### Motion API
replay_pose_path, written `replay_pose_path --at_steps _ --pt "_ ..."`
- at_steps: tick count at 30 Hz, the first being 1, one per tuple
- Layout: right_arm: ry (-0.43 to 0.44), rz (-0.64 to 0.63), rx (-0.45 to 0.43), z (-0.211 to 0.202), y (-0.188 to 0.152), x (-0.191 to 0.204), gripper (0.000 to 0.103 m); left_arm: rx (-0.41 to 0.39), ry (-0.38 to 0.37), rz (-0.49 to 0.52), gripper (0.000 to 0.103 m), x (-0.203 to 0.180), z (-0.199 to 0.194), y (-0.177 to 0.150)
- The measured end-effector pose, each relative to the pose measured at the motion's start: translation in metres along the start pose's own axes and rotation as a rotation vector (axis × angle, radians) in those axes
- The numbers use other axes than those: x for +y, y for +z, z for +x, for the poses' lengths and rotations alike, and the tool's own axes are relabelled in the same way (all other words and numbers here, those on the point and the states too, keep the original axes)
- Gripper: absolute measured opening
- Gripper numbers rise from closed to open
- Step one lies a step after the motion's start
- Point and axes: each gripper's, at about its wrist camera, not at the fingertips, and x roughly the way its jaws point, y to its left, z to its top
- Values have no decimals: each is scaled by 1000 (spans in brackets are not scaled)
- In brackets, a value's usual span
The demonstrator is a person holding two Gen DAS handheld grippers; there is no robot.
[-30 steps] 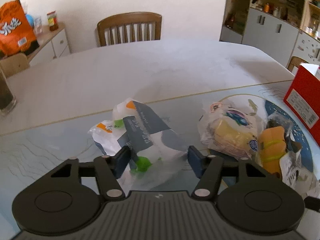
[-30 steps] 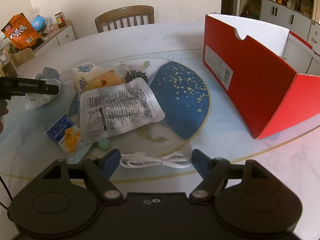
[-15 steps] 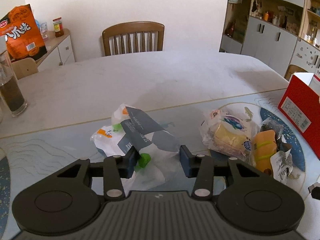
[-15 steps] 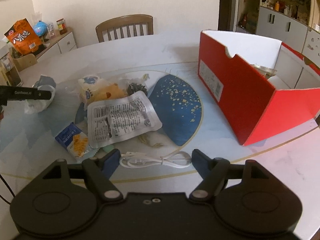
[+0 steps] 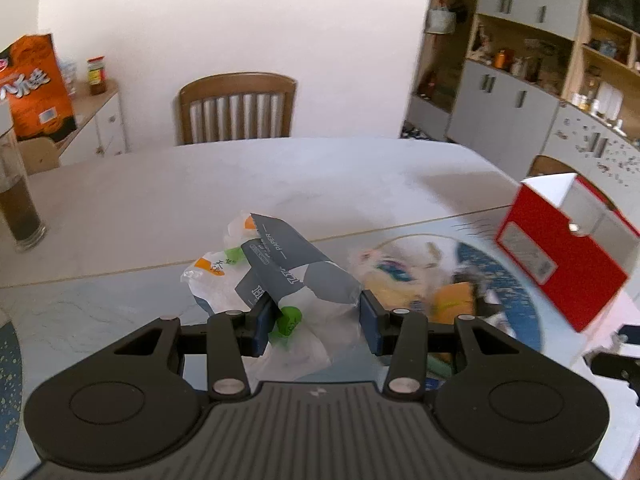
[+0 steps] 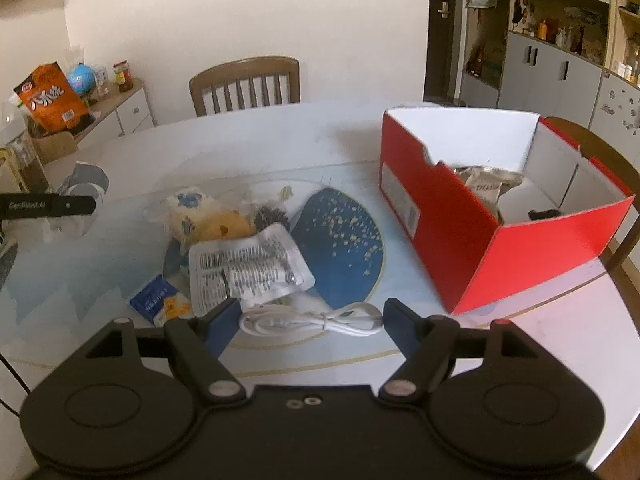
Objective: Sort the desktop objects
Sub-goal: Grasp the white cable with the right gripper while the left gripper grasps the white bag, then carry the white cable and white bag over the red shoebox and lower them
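Observation:
My left gripper is shut on a grey and white tissue pack with green and orange marks, held clear above the glass tabletop. My right gripper is shut on a coiled white cable, which spans lengthwise from one pad to the other, above the table's near edge. An open red box stands to the right with a silver packet inside. It also shows at the right edge of the left wrist view as the red box. Loose snacks lie between the two grippers.
On the table lie a silver pouch, a small blue packet and yellow bread packs, beside a blue round mat. A glass of dark drink stands far left. A wooden chair is behind the table.
The left jaws closed on the tissue pack and lifted it off the table. The right gripper rose with the cable still between its pads. Both views now look from higher.

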Motion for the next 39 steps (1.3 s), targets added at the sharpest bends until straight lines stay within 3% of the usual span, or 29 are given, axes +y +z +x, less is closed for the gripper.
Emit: replay_pose_path --at_steps 17,39 --pt "2 17 -77 -42 30 -27 78 11 -165 112 43 -75 -41 11" --pt "40 2 -95 -31 68 -139 78 18 -263 217 43 -222 -6 39"
